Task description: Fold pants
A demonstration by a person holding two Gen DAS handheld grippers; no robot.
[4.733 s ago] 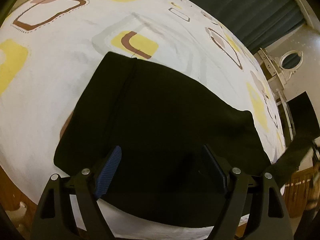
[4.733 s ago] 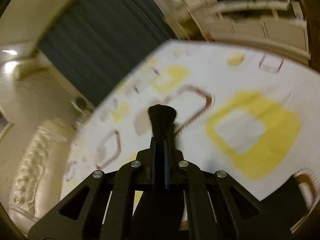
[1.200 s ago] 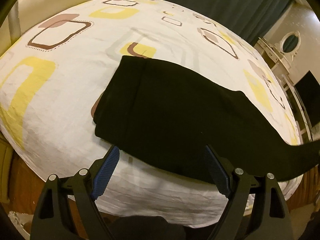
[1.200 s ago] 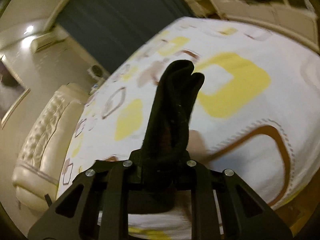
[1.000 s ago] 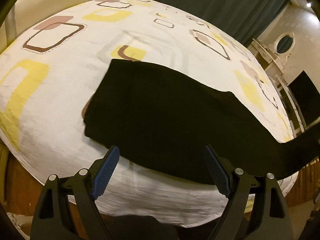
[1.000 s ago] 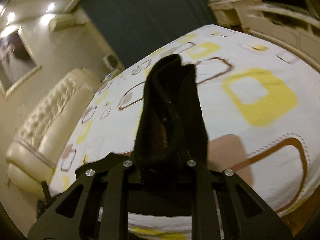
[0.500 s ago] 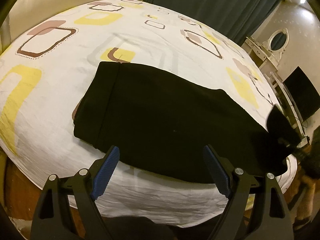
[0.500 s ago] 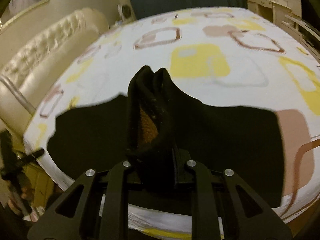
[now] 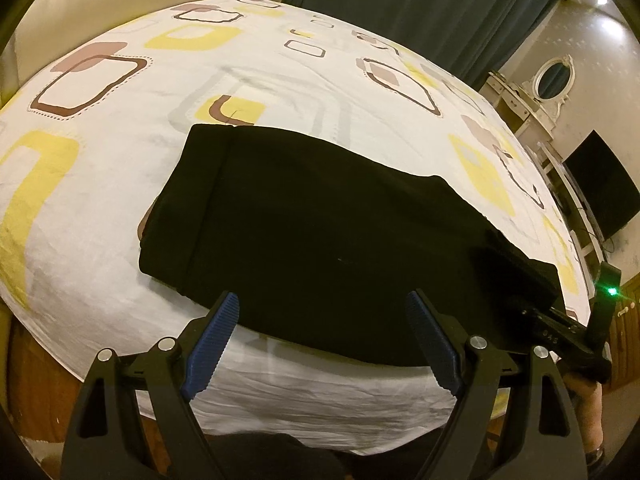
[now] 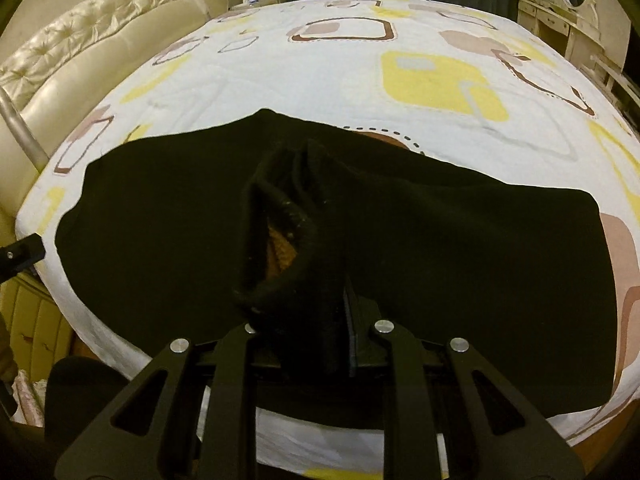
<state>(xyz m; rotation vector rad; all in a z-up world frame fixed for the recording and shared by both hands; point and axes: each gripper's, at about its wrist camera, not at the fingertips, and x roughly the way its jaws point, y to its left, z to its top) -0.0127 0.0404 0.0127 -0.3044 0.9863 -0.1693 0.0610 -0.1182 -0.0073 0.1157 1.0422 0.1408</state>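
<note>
Along the bed's [image 9: 120, 152] near edge the black pants [image 9: 320, 232] lie flat. My right tool [image 10: 316, 320] pinches their bunched hem; my left tool [image 9: 320, 340] hovers wide open, empty. I carry the hem level toward the waistband, aligning edges before releasing.

A big bed [image 9: 120, 208] with a white sheet, yellow and brown squares on it. Behind it, dark curtains [image 9: 420, 12] and a soft cream headboard [image 10: 80, 52]. Off to one side, a white dresser [image 9: 524, 108] with a round mirror [image 9: 554, 78], a black screen [image 9: 600, 192].
</note>
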